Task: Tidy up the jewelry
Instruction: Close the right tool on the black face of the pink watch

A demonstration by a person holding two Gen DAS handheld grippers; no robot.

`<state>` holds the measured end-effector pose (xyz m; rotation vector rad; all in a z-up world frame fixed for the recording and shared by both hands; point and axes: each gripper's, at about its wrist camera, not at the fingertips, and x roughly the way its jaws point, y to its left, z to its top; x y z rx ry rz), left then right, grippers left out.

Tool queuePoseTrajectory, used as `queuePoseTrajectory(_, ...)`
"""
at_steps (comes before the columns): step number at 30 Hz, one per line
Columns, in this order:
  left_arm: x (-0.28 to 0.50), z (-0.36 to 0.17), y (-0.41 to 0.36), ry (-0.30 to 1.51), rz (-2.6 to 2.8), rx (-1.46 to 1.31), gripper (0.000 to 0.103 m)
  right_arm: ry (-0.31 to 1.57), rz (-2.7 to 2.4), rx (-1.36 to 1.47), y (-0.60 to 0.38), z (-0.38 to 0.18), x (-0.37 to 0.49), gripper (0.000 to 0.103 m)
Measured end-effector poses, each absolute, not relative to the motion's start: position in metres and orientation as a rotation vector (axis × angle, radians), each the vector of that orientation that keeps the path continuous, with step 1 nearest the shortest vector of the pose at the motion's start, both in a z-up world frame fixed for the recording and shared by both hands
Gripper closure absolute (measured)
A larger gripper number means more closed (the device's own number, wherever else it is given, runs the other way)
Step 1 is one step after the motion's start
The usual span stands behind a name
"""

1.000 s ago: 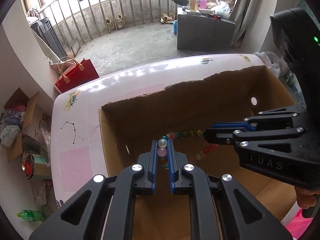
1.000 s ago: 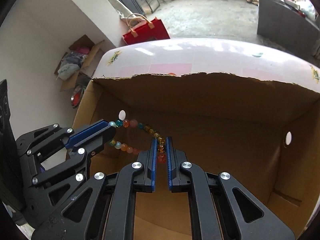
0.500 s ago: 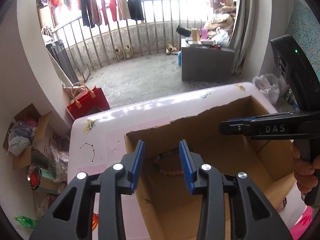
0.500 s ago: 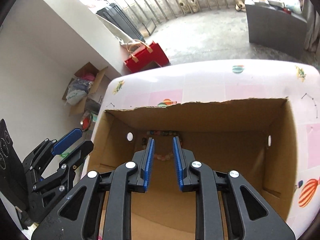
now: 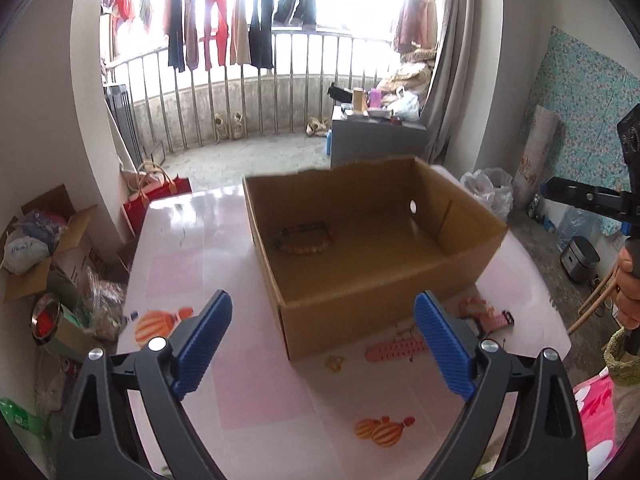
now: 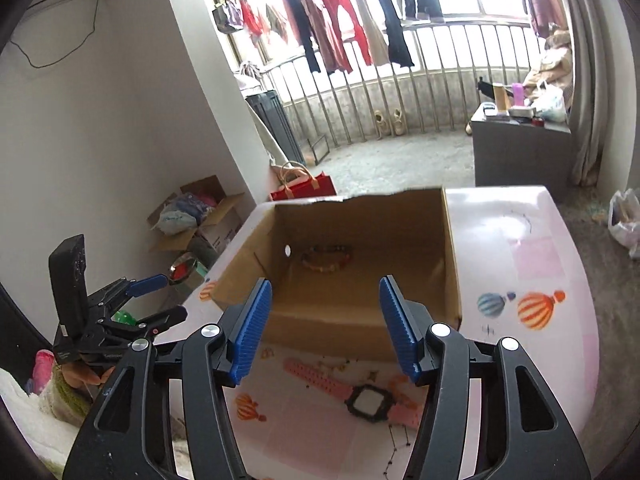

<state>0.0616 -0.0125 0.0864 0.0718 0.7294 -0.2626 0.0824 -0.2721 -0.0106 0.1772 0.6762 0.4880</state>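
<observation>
Dropped from both tools, bead bracelet lies flat in box.

Readable text: none is showing sharply enough to read.
White bag in the far-left floor carton: blue lettering is showing, too blurred to read.
Left gripper body: pale marking is showing, illegible.
</observation>
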Motion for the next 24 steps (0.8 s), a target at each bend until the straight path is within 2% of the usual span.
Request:
queuePoseTrajectory(5, 0.063, 0.013, -0.036, 0.892, -0.200, 0.167, 0.012, 0.855, 0.487, 0.183, -0.272, -0.079, 0.082, 0.048)
queuePoseTrajectory(9, 0.071, -0.027, -0.047, 0.972, -0.159, 0.238, 0.012, 0.925, 0.493, 0.055, -0.266, -0.108, 0.095, 0.048)
queuePoseTrajectory(12, 0.075, -0.039, -0.049, 0.995, -0.151, 0.245, 0.012, 0.935, 0.552, -0.059, -0.251, -0.119, 0.105, 0.046)
queuePoseTrajectory(24, 0.077, -0.049, -0.037, 1.001, -0.166, 0.163, 0.010, 1.016, 0.717, -0.448, -0.206, -0.145, 0.127, 0.046)
